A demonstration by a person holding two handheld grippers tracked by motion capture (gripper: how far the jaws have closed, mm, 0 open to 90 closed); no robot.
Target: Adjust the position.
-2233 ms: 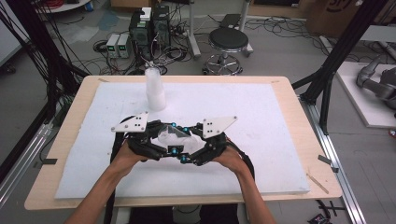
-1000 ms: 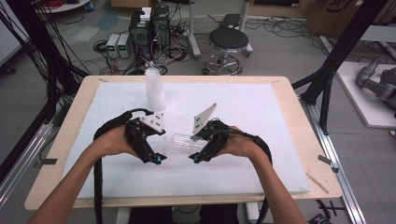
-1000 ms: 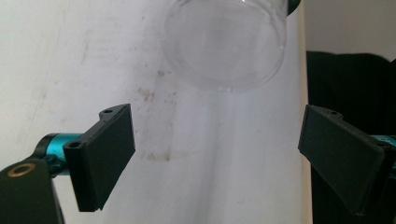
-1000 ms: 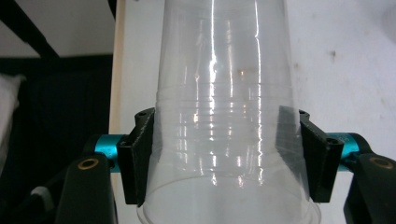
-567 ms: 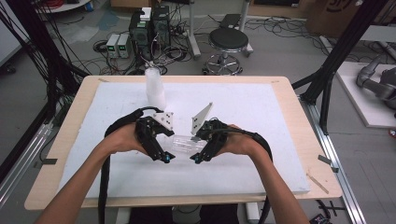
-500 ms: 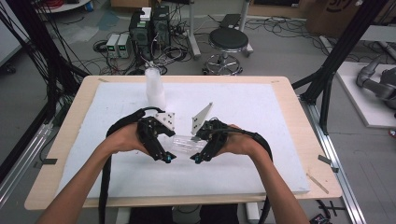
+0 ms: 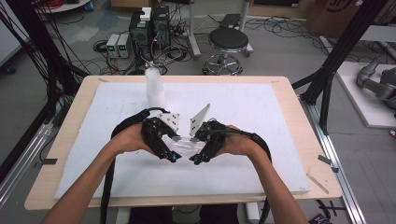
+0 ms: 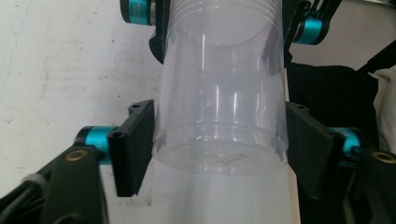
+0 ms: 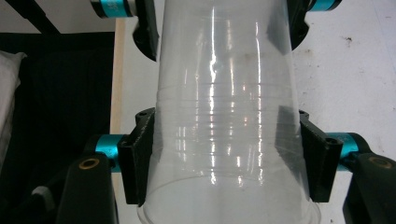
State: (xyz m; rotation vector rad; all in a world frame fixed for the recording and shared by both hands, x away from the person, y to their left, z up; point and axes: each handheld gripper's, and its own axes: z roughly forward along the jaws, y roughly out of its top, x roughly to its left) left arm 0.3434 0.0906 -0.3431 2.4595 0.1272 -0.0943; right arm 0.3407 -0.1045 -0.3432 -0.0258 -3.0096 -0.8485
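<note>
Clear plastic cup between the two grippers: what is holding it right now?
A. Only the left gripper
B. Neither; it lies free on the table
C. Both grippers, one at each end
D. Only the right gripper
C: the clear plastic cup is clamped by the left gripper near its base and by the right gripper near its rim, jaws pressing its walls.

Only the cup stack (image 7: pixel 154 88) stands beyond the hands; the white mat (image 7: pixel 261 112) around lies open.

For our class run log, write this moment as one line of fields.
work: clear cups held between both tools | left tool: just closed on base end | right tool: shut on rim end | cup stack: upright behind
</note>
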